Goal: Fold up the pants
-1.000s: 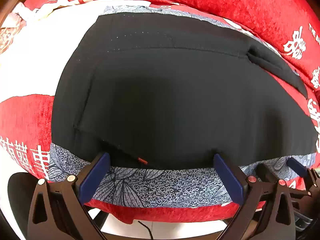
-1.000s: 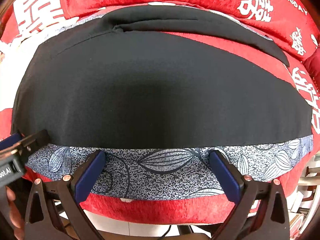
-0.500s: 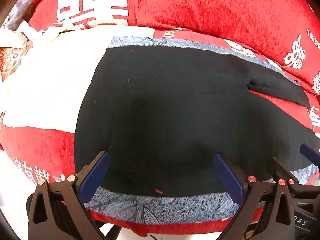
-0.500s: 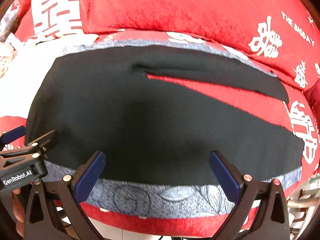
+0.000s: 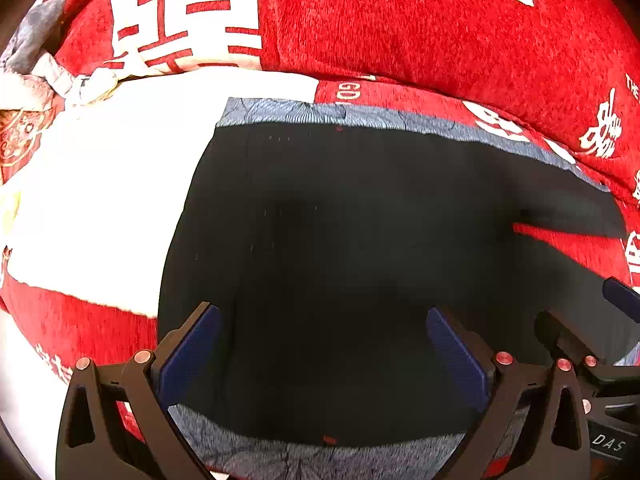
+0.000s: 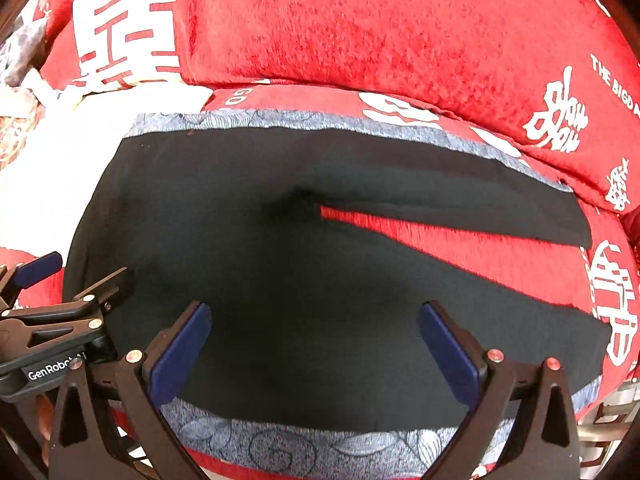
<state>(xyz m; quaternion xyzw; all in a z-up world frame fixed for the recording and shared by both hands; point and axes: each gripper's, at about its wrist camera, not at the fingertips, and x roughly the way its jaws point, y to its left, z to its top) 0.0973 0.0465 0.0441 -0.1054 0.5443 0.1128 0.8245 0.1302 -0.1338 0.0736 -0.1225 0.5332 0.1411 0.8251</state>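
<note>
Above black pants (image 5: pixel 360 260) with detail lost in darkness, both grippers' jaws spread wide, empty.

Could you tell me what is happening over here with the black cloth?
A person holds two sets of tongs, left and right, both open above a pair of black pants. The pants lie flat on a grey patterned mat over a red cushion, legs spread apart toward the right. Neither set grips the fabric, so folding has not started.
</note>
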